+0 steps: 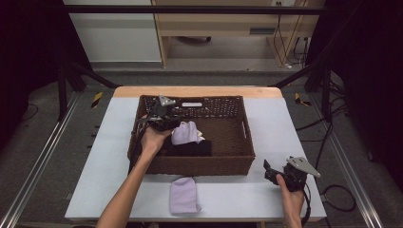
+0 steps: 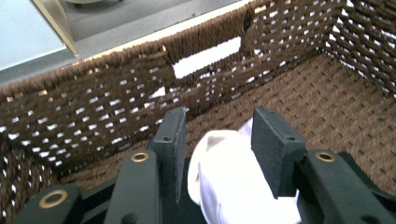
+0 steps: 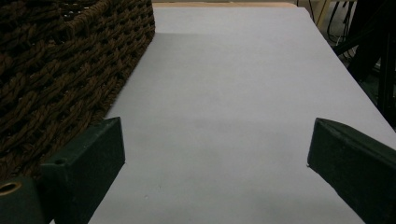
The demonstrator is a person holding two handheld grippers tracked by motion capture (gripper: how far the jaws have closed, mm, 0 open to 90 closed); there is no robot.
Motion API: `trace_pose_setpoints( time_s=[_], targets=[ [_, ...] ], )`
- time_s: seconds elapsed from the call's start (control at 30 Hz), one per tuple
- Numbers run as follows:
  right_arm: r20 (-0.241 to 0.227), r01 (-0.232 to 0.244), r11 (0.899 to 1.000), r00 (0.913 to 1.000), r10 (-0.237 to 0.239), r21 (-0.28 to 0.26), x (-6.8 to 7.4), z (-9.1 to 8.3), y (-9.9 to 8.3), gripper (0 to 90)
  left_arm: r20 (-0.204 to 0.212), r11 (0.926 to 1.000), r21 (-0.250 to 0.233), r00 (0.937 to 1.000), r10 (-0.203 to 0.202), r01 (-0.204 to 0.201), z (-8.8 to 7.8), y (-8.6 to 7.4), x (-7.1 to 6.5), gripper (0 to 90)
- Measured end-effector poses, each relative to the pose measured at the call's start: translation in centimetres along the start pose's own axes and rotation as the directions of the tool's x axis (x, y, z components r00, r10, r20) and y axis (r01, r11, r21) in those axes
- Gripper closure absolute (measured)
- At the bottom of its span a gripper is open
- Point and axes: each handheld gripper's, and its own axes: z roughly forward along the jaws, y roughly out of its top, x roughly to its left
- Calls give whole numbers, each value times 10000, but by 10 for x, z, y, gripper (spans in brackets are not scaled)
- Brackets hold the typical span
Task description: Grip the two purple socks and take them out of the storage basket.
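Clearly the left tongs sit inside the brown wicker basket, their jaws on either side of a pale rolled cloth, though whether they actually pinch it is impossible to tell. If the hold is loose, the roll could slip out or unfurl over the dark cloth beneath it, or catch on the woven wall when lifted. Meanwhile the right tongs rest spread wide and empty on the white surface, just beside the basket's corner. A folded lavender cloth lies on the surface before the basket.
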Motion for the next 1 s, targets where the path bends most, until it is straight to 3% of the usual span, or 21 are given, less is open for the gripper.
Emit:
trace_pose_setpoints(
  time_s=[0.1,0.27,0.4,0.47,0.57,0.67,0.8,0.87,0.9,0.93,1.0],
  targets=[
    [7,-23,10000,10000,23,11,0,0,0,45,38,9998,88,9999,-156,156,6,2,0,541],
    [11,-19,10000,10000,19,-9,0,0,0,44,168,9947,1029,9999,-26,9,19,-2,-2,546],
    [3,-32,10000,10000,32,15,0,-1,0,44,319,9928,1197,9994,-117,78,21,-3,-3,530],
    [-14,-30,10000,10000,30,12,0,0,0,44,529,9947,1018,9983,-225,171,20,-2,-5,522],
    [-21,-31,10000,10000,31,45,0,0,0,44,715,9954,936,9971,-250,182,19,2,-12,485],
    [-4,-18,10000,10000,18,10,0,0,0,44,607,9948,998,9981,144,-204,23,9,-26,452],
    [26,-8,10000,10000,8,-19,0,0,0,44,626,9924,1151,9973,371,-441,32,12,-41,444],
    [7,-30,10000,10000,30,-19,0,-1,0,44,684,9830,1669,9955,662,-769,40,11,-44,445],
    [-11,-42,10000,10000,42,-12,0,0,0,43,547,9771,2009,9967,607,-705,44,10,-42,442],
    [-18,-33,10000,10000,33,-10,0,0,0,43,547,9771,2009,9967,607,-705,44,10,-42,438],
    [-17,-46,10000,10000,46,-1,0,0,0,43,418,9673,2449,9975,572,-657,47,8,-40,433]
  ],
)
